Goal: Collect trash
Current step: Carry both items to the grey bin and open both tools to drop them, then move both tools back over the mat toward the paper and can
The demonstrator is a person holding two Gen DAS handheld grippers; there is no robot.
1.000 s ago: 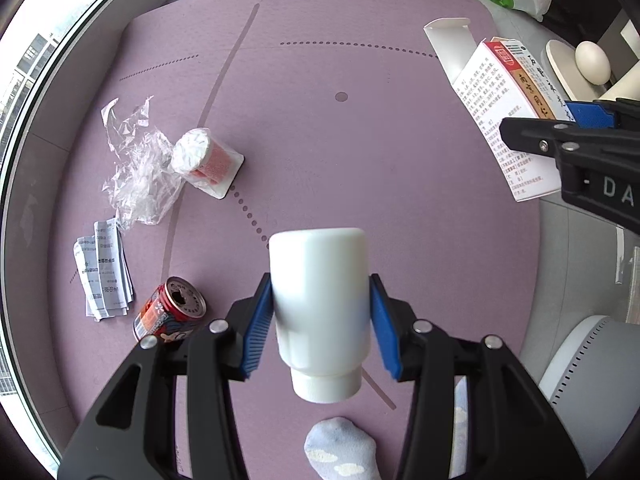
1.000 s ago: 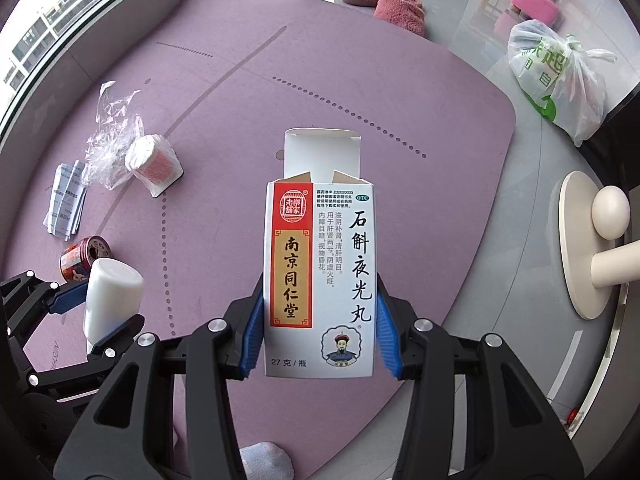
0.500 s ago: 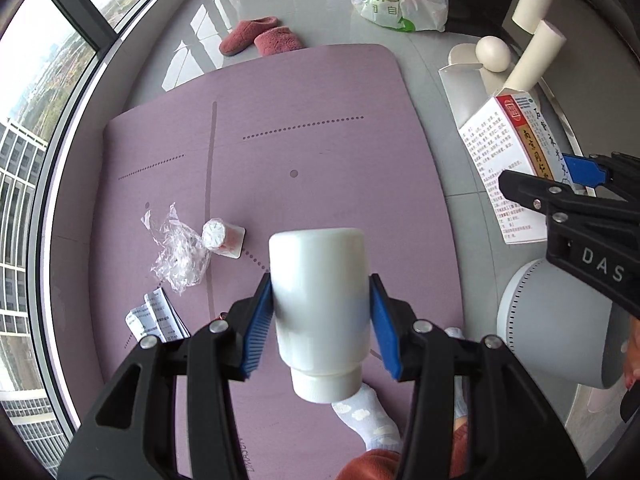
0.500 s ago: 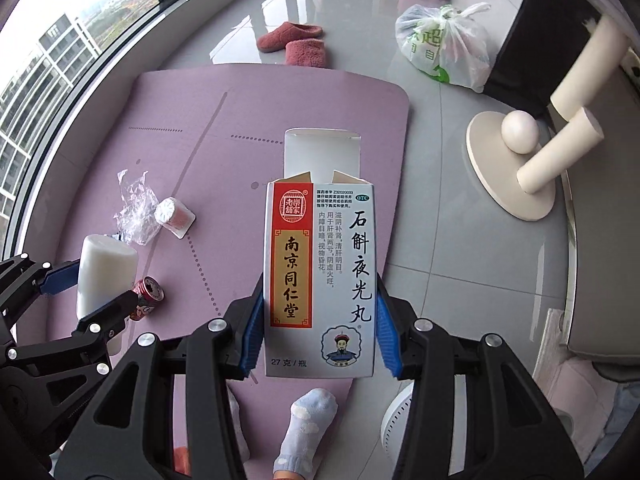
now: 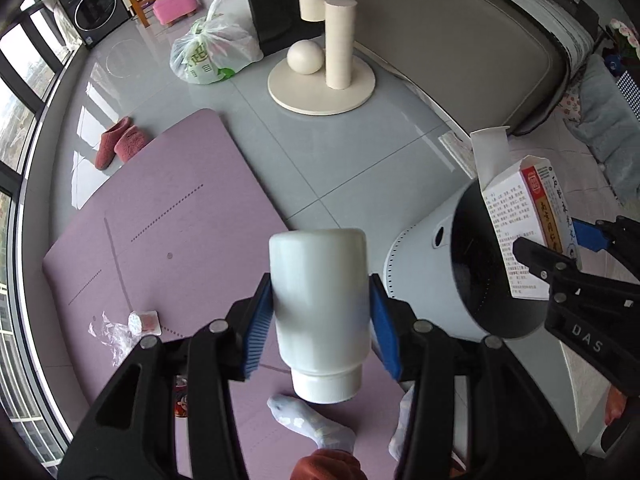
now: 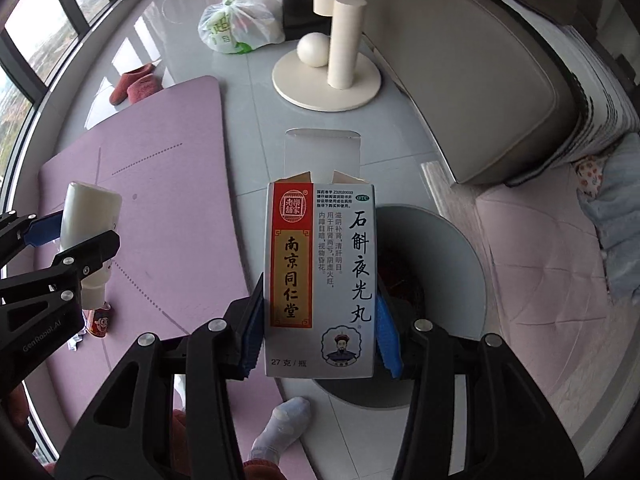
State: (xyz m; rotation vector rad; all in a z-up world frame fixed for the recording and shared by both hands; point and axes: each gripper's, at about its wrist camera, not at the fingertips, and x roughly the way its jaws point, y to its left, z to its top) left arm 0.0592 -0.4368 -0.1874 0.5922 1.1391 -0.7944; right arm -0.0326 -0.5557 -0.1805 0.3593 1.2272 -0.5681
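Right wrist view: the right gripper (image 6: 320, 336) holds the medicine box (image 6: 320, 276) upright, directly above the trash bin (image 6: 452, 264); the left gripper (image 5: 318, 320), clamping the white bottle (image 5: 320, 304), sits farther left.

Home living room. Grey tiled floor (image 5: 360, 160), purple exercise mat (image 5: 168, 208), pair of red slippers (image 5: 120, 148), grey sofa (image 6: 480, 92) with cushions, cat scratching post (image 5: 338, 40) on round base, front-loading washer (image 5: 94, 4) in far corner, floor-to-ceiling windows (image 5: 16, 92), tied plastic bag (image 5: 212, 54).
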